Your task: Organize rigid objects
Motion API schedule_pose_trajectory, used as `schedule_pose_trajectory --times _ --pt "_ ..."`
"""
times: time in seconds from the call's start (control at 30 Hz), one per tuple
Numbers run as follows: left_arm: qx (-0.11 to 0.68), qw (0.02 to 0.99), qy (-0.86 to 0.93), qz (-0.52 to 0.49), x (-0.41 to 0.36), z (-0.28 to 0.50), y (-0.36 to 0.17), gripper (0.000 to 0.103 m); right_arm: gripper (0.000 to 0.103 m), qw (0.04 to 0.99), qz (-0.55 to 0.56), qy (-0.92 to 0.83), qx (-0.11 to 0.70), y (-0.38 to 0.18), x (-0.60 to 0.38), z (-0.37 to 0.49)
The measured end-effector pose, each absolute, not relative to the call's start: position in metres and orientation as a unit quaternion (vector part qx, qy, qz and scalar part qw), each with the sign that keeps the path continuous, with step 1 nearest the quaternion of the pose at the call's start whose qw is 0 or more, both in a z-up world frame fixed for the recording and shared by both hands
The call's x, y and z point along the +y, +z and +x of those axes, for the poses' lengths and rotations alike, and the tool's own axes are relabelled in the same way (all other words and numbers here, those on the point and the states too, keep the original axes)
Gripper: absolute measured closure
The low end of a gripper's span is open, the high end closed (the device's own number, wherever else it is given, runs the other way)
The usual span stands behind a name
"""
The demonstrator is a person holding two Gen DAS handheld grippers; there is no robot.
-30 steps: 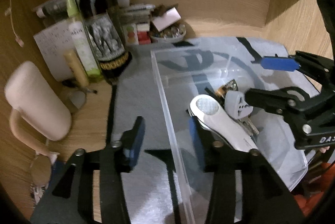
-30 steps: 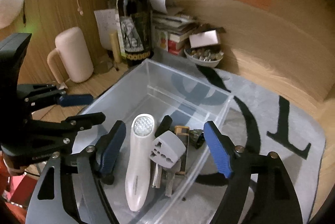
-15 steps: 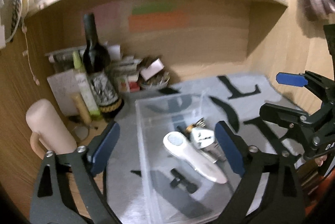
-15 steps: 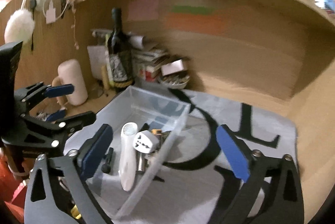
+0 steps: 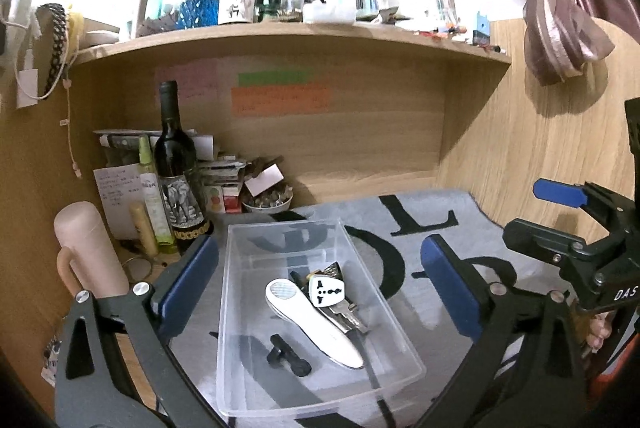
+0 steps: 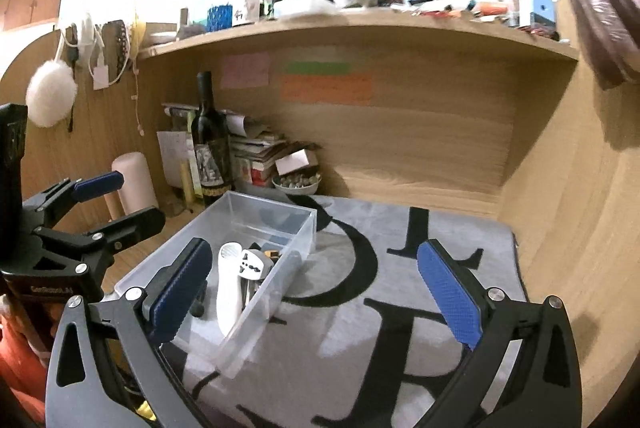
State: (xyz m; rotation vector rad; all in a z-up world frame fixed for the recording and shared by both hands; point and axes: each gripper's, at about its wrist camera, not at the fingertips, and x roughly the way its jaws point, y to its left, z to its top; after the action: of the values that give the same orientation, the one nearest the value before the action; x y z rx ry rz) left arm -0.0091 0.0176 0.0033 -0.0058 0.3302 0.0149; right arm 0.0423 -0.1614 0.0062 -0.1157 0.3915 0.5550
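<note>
A clear plastic bin point(image 5: 240, 308) point(image 6: 304, 228) stands on the grey lettered mat. Inside lie a white handheld device point(image 5: 316, 324) point(image 6: 228, 292), a white travel plug adapter point(image 5: 326, 291) point(image 6: 250, 264), keys point(image 5: 348, 312) and a small black part point(image 5: 288, 350). My left gripper point(image 5: 320, 284) is open and empty, held back above the bin. My right gripper point(image 6: 316, 288) is open and empty, above the bin's right side and the mat. Each gripper shows in the other's view, the right point(image 5: 568, 224) and the left point(image 6: 100, 204).
A wine bottle point(image 5: 176, 180), a green spray bottle point(image 5: 152, 196), a pink mug point(image 5: 88, 252), papers, stacked books and a small bowl point(image 5: 268, 202) crowd the back left corner. Wooden walls close the back and right. A cluttered shelf point(image 5: 280, 36) runs overhead.
Both grippers have pulled back and up from the bin and opened wider. The left gripper no longer straddles the bin wall. The black part now lies in the bin.
</note>
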Motion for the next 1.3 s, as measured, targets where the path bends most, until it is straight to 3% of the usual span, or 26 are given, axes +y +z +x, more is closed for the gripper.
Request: schedule_pose_trajectory --times 1.3 --pt "0.154 0.988 0.008 -0.016 0.013 -0.019 0.002 0.0 0.0 0.943 -0.055 0.271 0.184 0.005 -0.164 0.029"
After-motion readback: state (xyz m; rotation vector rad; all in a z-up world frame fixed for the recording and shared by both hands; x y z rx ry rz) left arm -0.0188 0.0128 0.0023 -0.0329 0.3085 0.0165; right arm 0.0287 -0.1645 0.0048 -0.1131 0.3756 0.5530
